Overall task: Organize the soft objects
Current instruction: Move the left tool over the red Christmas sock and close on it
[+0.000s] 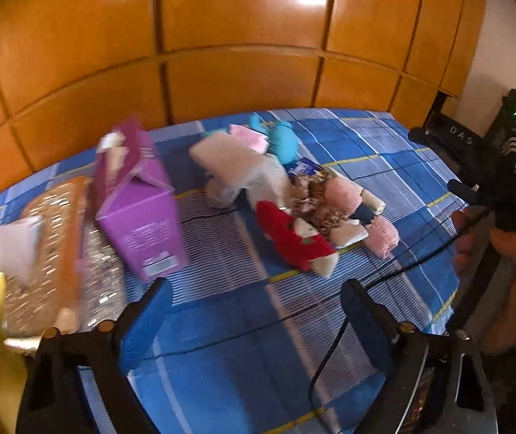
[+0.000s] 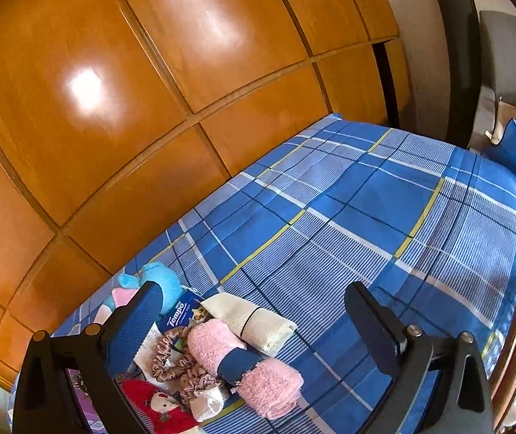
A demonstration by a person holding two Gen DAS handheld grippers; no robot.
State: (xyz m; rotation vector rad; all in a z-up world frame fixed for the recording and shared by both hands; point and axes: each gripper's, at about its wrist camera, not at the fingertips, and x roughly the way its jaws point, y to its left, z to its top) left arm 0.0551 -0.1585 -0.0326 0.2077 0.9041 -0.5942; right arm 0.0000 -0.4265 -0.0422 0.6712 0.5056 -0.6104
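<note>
On a bed (image 2: 384, 195) spread with a blue plaid sheet crossed by white and yellow lines, pushed against a wall of glossy orange-brown wooden panels (image 2: 120, 83) with light glaring off them. Near the panelled side, a heap of soft things: blue plush toy (image 2: 162, 276), pink rolled towel (image 2: 254, 372) banded in navy, cream folded cloth (image 2: 248, 320) with a dark tie round it, brown satin scrunchie (image 2: 178, 365), red plush doll (image 2: 156, 405), and a Tempo tissue pack (image 2: 180, 314) wedged among them (all touching or overlapping). Left of the heap in the left wrist view, an open purple carton (image 1: 142, 213) standing upright, then an orange-trimmed clear bag (image 1: 53, 253), blurred, and something gold at the frame edge. Beyond the foot of the bed, a pale wall and a dark chair back (image 2: 460, 58). Left gripper (image 1: 254, 325) above bare sheet, fingers spread wide apart, nothing between them. Right gripper (image 2: 254, 336) over the heap's edge, fingers likewise parted and empty, the towel lying below the gap. In the left wrist view, right hand (image 1: 511, 275) wrapped round its black handle off to the side.
</note>
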